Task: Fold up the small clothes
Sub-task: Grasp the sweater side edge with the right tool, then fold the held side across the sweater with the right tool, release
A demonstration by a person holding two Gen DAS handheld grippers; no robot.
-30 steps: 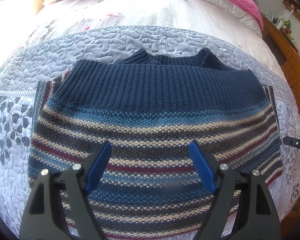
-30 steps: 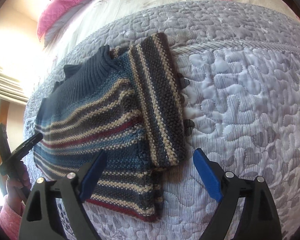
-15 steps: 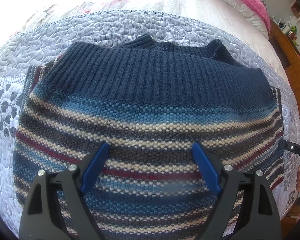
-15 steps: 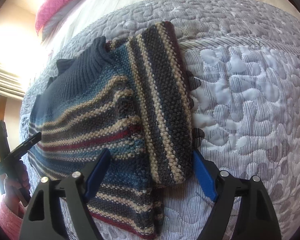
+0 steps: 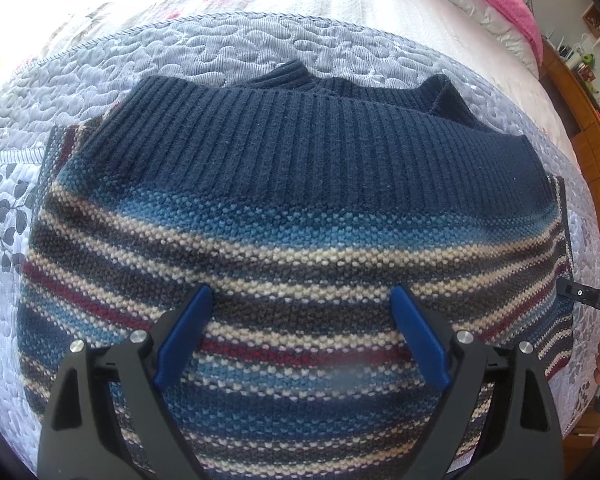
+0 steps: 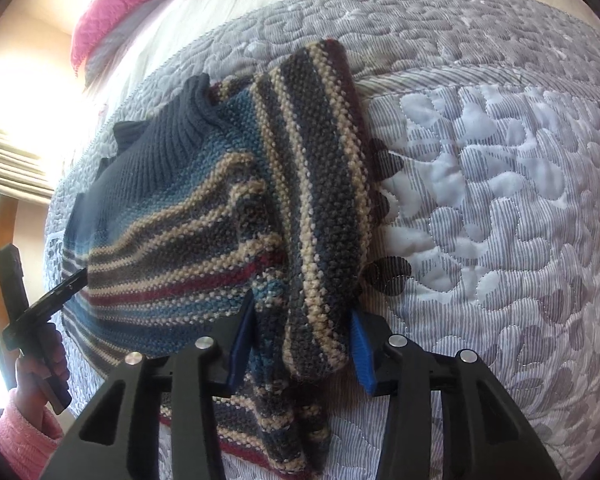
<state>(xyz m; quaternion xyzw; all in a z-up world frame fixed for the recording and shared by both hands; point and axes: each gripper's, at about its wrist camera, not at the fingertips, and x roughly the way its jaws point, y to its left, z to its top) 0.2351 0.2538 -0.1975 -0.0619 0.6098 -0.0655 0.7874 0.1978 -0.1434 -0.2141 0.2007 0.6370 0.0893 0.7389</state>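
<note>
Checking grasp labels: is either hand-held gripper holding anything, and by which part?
Right hand-held gripper pinches the sweater's folded sleeve near its cuff end; left holds nothing.

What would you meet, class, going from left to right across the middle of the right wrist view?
Hand holding the left gripper → navy ribbed hem of the sweater → folded striped sleeve → grey quilted bedspread.

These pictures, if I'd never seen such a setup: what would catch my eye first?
A small striped knitted sweater with a dark blue ribbed band lies spread on a grey quilted bedspread, filling the left wrist view. The right gripper, black with blue pads, has its fingers on either side of the sweater's folded-over sleeve. The left gripper hangs wide open over the sweater's stripes.
</note>
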